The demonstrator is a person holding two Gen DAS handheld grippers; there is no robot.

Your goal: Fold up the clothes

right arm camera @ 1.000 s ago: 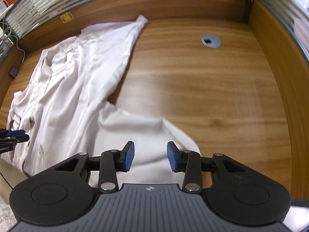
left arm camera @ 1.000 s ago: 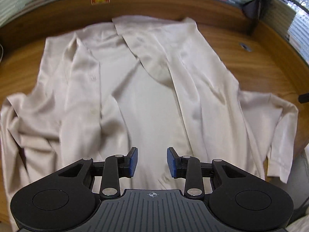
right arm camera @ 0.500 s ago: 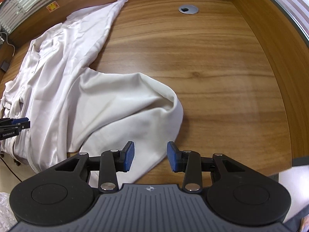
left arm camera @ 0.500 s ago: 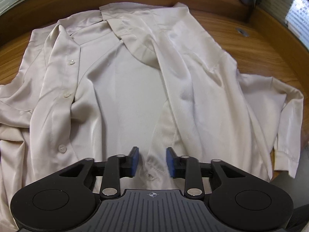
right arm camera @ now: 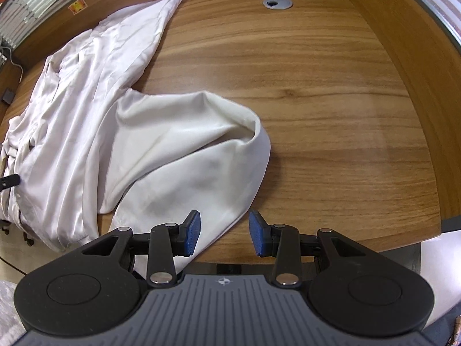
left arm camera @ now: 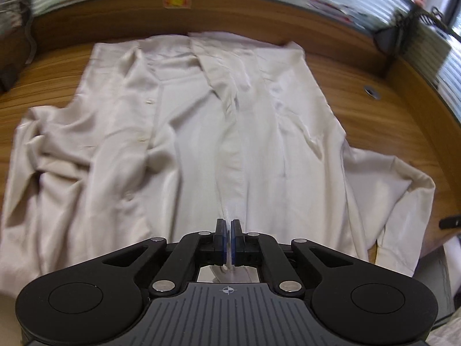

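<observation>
A cream button-up shirt (left arm camera: 201, 132) lies open, front up, on the wooden desk (left arm camera: 383, 121), collar at the far side. My left gripper (left arm camera: 229, 238) is shut on the shirt's front placket edge at the near hem, and the cloth runs up taut from the pads. In the right wrist view the same shirt (right arm camera: 86, 109) spreads to the left, with its bent sleeve (right arm camera: 196, 150) reaching toward the front edge. My right gripper (right arm camera: 224, 232) hovers open over the sleeve's cuff end, pads apart, the cloth under the left pad.
A round cable grommet (right arm camera: 277, 2) sits in the desk (right arm camera: 331, 101) at the far right. A raised wooden wall curves around the back. A small dark box with a cable (right arm camera: 7, 96) lies at the far left. The tip of my left gripper (right arm camera: 10, 180) shows at the left edge.
The left gripper's pads closed on the shirt's placket edge and drew it up and back, pulling the cloth taut. The right gripper came down nearer over the sleeve, still open.
</observation>
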